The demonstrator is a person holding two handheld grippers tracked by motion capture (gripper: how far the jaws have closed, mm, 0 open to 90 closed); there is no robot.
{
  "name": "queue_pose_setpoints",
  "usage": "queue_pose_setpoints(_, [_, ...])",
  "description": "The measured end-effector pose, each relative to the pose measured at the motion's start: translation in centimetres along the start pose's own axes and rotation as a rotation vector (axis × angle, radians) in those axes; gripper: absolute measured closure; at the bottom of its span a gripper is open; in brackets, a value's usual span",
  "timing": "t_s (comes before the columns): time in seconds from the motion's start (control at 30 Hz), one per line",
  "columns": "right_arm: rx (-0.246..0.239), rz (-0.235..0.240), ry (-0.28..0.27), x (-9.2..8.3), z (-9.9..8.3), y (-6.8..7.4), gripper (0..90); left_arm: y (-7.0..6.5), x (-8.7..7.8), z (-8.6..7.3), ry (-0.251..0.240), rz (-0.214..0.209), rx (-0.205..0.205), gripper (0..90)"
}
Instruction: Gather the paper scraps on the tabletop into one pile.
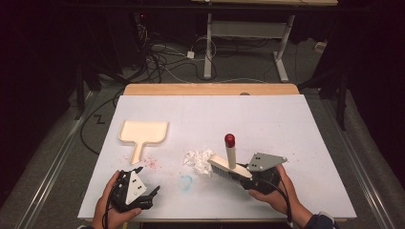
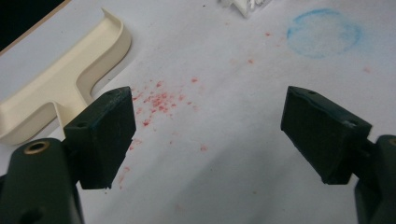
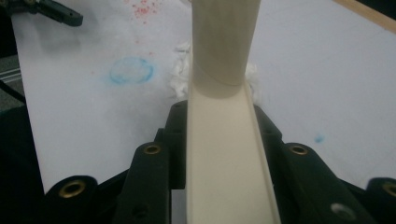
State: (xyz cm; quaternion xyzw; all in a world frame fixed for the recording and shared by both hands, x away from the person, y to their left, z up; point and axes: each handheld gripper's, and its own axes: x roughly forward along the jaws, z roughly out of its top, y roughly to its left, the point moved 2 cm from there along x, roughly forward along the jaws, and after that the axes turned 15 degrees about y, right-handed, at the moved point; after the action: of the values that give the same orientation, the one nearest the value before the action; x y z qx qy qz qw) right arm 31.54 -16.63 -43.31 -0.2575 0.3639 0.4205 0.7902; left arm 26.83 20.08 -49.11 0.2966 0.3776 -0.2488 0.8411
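The right gripper clamps the stiff, light brush by its back, near the table's front edge; the left gripper gapes empty.

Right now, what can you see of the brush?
The brush is cream, plastic by its look, with a flat rectangular head, bristles under it, and a round handle standing up, ending in a dark red cap. The right tool is shut on the head's near end, holding it low over the white table sheet. Its far end sits against the pile of white paper scraps.
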Motion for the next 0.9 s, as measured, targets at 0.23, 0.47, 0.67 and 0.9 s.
queue_pose_setpoints(0.23, [-0.025,0.018,-0.046,-1.4,0.9,0.5,68.2,0.1,-0.2,-0.3,-0.006,0.002,-0.012,17.0])
queue_pose_setpoints(0.47, [0.01,-0.053,-0.099,-2.7,1.7,-0.3,68.2,0.0,-0.2,-0.1,-0.003,0.003,-0.009,17.0])
queue_pose_setpoints(0.67, [0.048,-0.183,-0.087,-0.4,2.5,-3.2,68.2,0.0,0.0,-0.1,-0.001,-0.002,-0.01,17.0])
queue_pose_setpoints(0.9, [0.135,-0.302,-0.063,4.8,3.4,-5.9,68.2,0.0,0.2,-0.1,0.01,-0.005,-0.007,17.1])
